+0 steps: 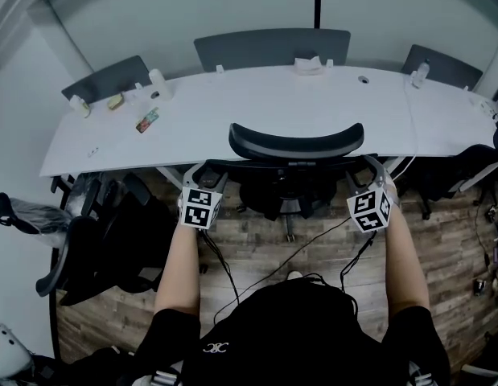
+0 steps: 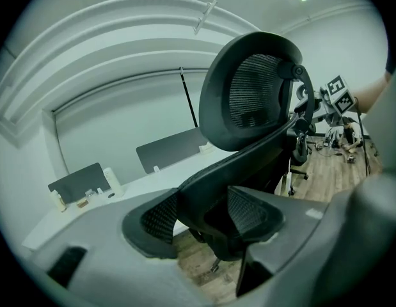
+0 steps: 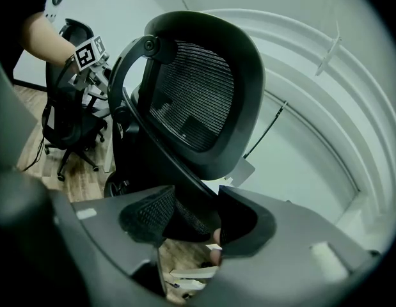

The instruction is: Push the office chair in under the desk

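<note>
- The office chair (image 1: 297, 141) is pinched on its left side by the left gripper (image 2: 199, 217).
- Its right side is pinched by the right gripper (image 3: 192, 219).
- The chair is seen right at the desk (image 1: 232, 107).

A long white desk (image 1: 257, 107) spans the upper frame, carrying a white cylinder (image 1: 158, 84) and a colourful packet (image 1: 147, 120) at upper left; black cables (image 1: 313, 242) trail over the wood-plank floor (image 1: 257, 232) below
</note>
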`<state>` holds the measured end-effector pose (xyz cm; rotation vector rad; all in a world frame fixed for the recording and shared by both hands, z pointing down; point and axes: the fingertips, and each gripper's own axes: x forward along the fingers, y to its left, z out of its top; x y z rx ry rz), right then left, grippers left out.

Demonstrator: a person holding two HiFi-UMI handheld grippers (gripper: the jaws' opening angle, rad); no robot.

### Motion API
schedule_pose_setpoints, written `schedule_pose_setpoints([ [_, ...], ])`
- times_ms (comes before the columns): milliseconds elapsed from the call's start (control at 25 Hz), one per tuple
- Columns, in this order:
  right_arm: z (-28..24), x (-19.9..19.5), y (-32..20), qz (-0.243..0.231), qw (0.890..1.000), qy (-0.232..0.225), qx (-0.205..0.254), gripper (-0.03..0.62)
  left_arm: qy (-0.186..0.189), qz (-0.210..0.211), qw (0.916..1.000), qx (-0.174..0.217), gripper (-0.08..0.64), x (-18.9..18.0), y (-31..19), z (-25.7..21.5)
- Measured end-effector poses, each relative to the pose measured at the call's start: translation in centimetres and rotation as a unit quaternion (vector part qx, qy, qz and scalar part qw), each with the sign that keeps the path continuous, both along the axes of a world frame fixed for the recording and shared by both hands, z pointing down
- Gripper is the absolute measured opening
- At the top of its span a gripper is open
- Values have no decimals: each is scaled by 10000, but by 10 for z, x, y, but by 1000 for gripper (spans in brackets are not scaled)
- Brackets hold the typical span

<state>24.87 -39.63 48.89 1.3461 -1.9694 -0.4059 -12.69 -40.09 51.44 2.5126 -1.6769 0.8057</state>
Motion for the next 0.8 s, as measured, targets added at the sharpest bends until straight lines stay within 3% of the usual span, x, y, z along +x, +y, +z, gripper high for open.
schedule_pose_setpoints([
  [280,0,5,-24,35,10000,-37,-13,225,180,-220,9996,-93,229,6,-21,2],
  [440,-1,7,-37,54,10000,-83,7,227,397,-431,9982,-108,169,11,-32,5],
  [800,2,11,-56,156,9998,-85,-97,230,194,-787,9966,-113,117,21,-51,8],
])
